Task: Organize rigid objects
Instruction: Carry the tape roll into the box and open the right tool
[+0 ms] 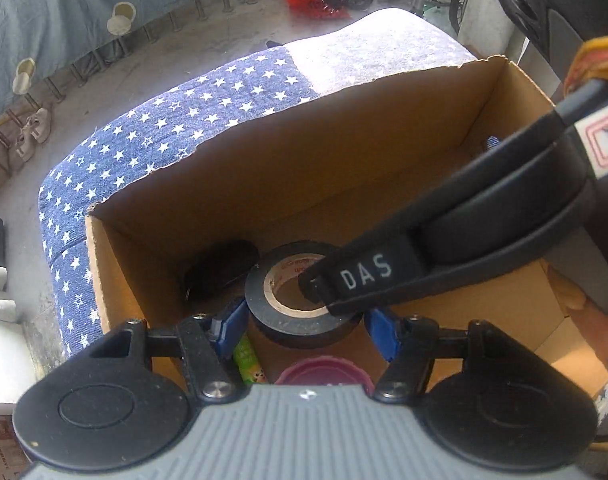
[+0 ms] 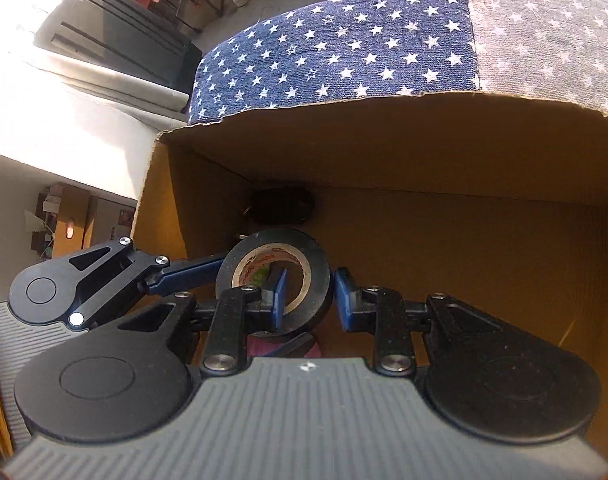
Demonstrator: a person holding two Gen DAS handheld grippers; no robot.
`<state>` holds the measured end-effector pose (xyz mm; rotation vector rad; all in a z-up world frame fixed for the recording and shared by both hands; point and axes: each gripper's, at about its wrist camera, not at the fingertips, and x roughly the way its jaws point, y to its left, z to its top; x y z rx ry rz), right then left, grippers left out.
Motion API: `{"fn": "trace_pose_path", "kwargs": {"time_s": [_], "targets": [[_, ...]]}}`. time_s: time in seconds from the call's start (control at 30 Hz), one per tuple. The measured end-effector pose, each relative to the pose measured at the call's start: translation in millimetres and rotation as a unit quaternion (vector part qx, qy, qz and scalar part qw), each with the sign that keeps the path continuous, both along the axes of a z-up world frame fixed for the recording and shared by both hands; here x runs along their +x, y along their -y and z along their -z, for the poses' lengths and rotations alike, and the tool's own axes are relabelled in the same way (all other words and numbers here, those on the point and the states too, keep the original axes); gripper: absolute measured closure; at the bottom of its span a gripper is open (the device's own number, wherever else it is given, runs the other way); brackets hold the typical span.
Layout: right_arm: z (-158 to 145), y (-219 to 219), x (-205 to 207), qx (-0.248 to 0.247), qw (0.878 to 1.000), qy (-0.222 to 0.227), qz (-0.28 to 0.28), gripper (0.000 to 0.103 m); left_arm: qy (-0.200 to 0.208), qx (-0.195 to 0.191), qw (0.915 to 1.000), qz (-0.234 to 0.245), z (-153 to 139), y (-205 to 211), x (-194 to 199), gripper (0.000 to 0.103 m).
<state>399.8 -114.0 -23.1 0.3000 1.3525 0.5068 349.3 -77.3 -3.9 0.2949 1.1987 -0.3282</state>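
Right now I have the black tape roll (image 2: 272, 249) caught by both tongs at once, low inside the cardboard box (image 1: 383, 152), which stands on the star-print cushion (image 1: 164, 128). The roll hangs at the lower middle of both views, tilted, over a pink lid (image 1: 323, 370) and a green packet (image 1: 248, 360). A dark rounded object (image 1: 220, 268) lies in the far corner above it.

The right gripper (image 2: 311, 298) is clenched on the ring's wall, one blue pad inside the cardboard core and the other against the outer face. I judge that pinch suits a ring, since it cannot roll out.

The left gripper (image 1: 305, 330) spans the whole roll from outside, with a blue finger at each flank. As far as I can see its pads press on the rim, so I count it as grasping the roll too, at a middling spread. The double hold looks like a way to steady the roll while it goes down among the other things.

Both tools point steeply down into the box. In the left wrist view the right tool slants in from the upper right, and its finger crosses the tape's hole. In the right wrist view the left tool lies at the middle left, reaching rightward to the rim.
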Motion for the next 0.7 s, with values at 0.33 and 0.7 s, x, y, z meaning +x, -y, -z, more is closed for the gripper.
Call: {"fn": "trace_pose_path", "kwargs": {"time_s": [0.33,0.7], "targets": [[24,0,13,-0.001,1.000,-0.013,0.020,0.066,0.008,0.018,0.9997,-0.013,13,-5,3,0.038],[-28,43,-21,0.046,0.996,0.038,0.066,0.062,0.063,0.006,0.9978,-0.016,-34,-11,-37,0.038]]}}
